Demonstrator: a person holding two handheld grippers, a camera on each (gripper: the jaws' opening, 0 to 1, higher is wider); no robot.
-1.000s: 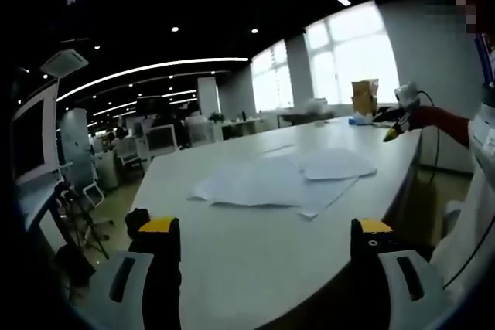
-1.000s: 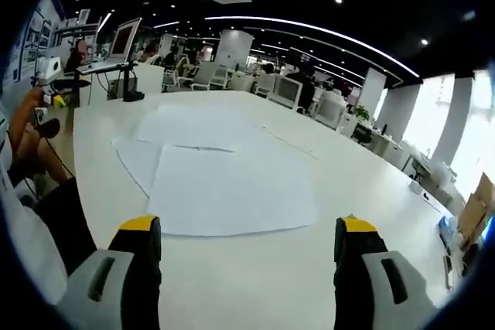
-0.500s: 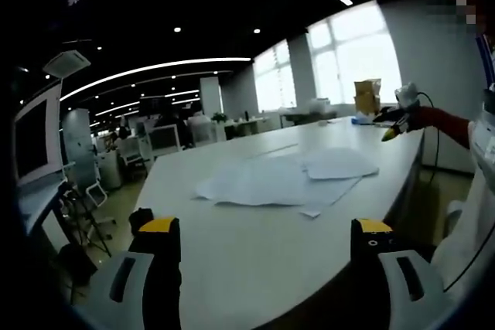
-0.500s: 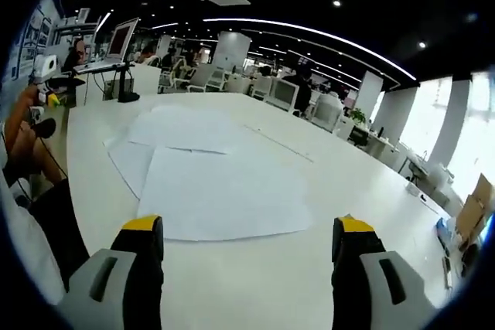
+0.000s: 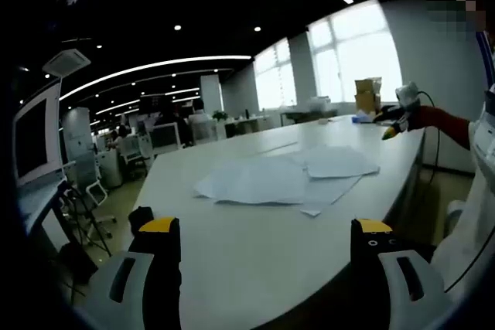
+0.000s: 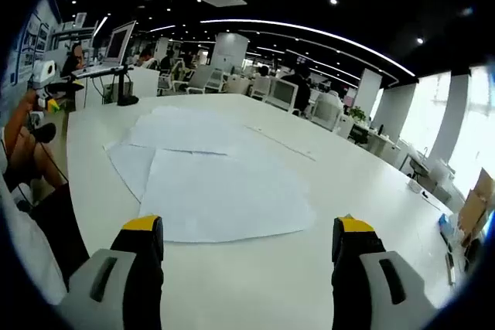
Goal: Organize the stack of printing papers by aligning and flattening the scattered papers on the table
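White tabletop [image 6: 371, 191] in an open office holds the scattered papers [image 6: 216, 183] mid-frame, overlapping and unaligned, while left gripper [image 5: 263, 241] and right gripper [image 6: 244, 241] hover short with jaws spread, probably lining up.

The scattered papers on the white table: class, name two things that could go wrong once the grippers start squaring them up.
1. The papers lie fanned and overlapping; pushing one edge with an open right gripper may buckle or crease the top sheet instead of sliding it.
2. In the left gripper view some sheets reach toward the table edge, so a sideways nudge might send them off.
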